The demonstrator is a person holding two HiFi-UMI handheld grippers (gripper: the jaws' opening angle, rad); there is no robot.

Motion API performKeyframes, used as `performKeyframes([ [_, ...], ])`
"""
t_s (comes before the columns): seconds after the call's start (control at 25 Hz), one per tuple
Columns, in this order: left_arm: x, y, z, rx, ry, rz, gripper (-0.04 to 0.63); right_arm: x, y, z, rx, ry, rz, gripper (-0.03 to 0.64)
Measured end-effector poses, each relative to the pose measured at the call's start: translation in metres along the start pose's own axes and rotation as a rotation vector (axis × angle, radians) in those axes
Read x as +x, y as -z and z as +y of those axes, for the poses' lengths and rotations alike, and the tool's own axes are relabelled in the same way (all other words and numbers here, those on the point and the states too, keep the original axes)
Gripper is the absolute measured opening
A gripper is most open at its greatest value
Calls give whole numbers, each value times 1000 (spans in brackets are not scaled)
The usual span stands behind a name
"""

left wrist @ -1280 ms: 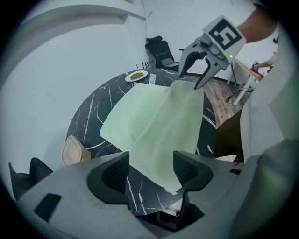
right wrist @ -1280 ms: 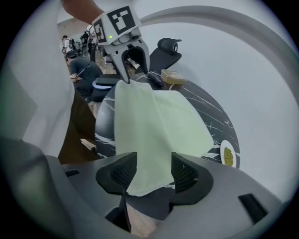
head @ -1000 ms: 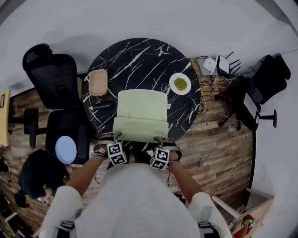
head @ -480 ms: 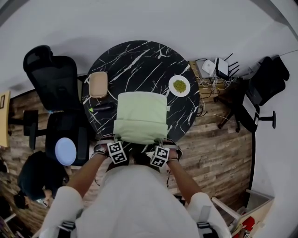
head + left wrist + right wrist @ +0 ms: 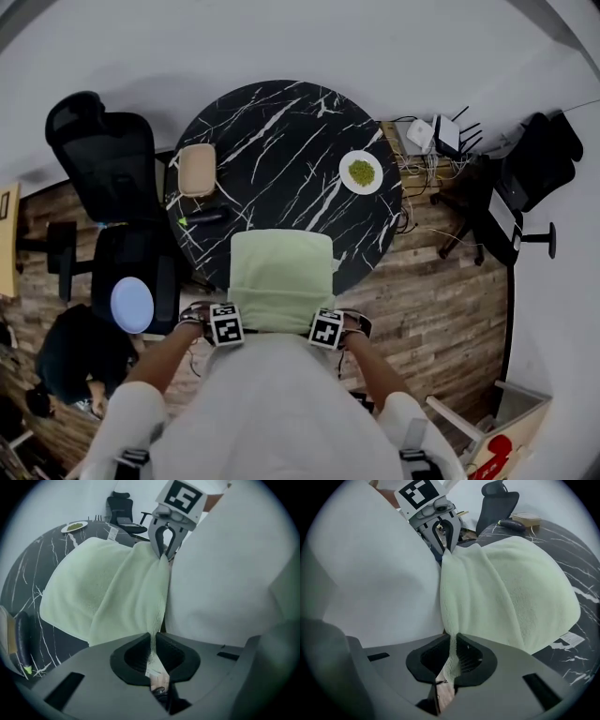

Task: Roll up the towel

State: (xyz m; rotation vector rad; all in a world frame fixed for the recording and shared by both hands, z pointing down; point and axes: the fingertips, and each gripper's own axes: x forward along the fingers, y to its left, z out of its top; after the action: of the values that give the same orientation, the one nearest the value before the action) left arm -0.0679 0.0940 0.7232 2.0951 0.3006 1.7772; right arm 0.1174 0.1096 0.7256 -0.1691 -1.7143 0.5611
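A pale green towel [image 5: 281, 272] lies folded on the near part of the round black marble table [image 5: 281, 141], its near edge drawn past the table's rim toward the person. My left gripper [image 5: 228, 323] is shut on the towel's near left corner [image 5: 154, 620]. My right gripper [image 5: 325, 328] is shut on the near right corner [image 5: 449, 620]. Both pairs of jaws have just been closing, with towel cloth between them. The left gripper view shows the right gripper [image 5: 164, 550] pinching the far end of the same edge. The right gripper view shows the left gripper [image 5: 443, 541] likewise.
On the table stand a white plate of green food [image 5: 362, 172], a beige box [image 5: 197, 169] and a dark pen-like object [image 5: 206, 217]. Black office chairs [image 5: 103, 159] stand left and right. A router with cables [image 5: 436, 131] sits on a shelf beyond. The person's white shirt [image 5: 281, 403] is right behind both grippers.
Both grippers closed on the towel's near corners and drew back toward the person. The towel slid with them toward the table's near edge.
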Motion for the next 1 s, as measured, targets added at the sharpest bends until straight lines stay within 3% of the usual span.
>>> performKeyframes([
  [0.12, -13, -1, 3, 9, -13, -5, 28, -16, 3, -6, 23, 23, 4, 28],
  [0.28, -58, -16, 40, -30, -146, -91, 28, -62, -21, -38, 69, 117, -175, 29],
  [0.44, -104, -36, 100, -21, -408, -175, 28, -110, -35, -99, 60, 381, -262, 31],
  [0.56, -119, -46, 139, -4, -595, -188, 29, -125, -44, -142, 27, 594, -274, 32],
  [0.68, -117, -51, 168, -12, -733, -183, 31, -126, -48, -171, -2, 746, -253, 37],
  [0.72, -115, -52, 174, -15, -758, -177, 36, -124, -48, -178, -2, 779, -249, 49],
  [0.8, -109, -52, 180, -31, -775, -169, 68, -122, -49, -185, 19, 813, -259, 161],
  [0.84, -106, -51, 180, -47, -770, -172, 122, -123, -49, -185, 35, 820, -275, 192],
  [0.88, -104, -50, 180, -65, -763, -180, 176, -125, -48, -185, 49, 826, -292, 196],
  [1.0, -95, -43, 177, -110, -748, -194, 222, -127, -42, -182, 71, 840, -314, 207],
])
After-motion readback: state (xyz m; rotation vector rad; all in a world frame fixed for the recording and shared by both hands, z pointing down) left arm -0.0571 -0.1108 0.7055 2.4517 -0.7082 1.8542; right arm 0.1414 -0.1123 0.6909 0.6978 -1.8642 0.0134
